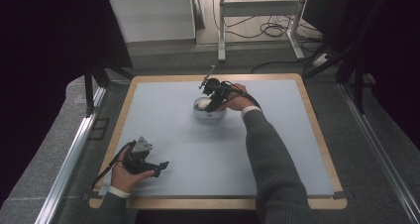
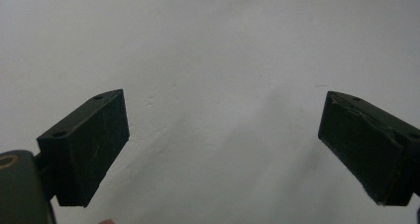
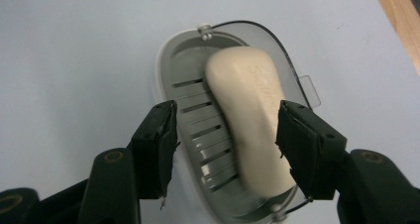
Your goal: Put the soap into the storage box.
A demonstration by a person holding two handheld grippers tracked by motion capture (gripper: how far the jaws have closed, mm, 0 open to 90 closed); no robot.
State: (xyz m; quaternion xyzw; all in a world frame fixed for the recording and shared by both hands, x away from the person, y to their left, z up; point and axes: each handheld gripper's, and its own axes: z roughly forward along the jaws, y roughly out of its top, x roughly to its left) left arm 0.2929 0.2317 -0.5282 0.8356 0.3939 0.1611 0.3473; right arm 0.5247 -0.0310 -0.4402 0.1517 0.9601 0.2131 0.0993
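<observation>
While the cream bar of soap lies in the slotted grey soap dish, its long axis runs away from the right gripper, nearly in line with the way that gripper points, so the two black jaws stand one on each long side of the bar. The jaws are apart: the one on the right of the right gripper view sits just beside the bar's edge, perhaps grazing it, while the other stands off over the slotted floor of the dish with a clear gap to the soap. Nothing is pinched, as far as I can tell; the bar rests on the dish, pushed toward the side where a clear hinged lid lies folded open.

From the high view, the dish sits directly under the right gripper, on the pale blue mat toward the table's far edge, with the right hand just behind the tool. My guess is that any coming grip or withdrawal turns on that alignment: across the short width, the bar fits between the jaws.

The left gripper rests well apart, near the mat's near-left corner, aimed across bare mat. Its jaws are spread wide with nothing between them, so the right hand is by far the nearer.
</observation>
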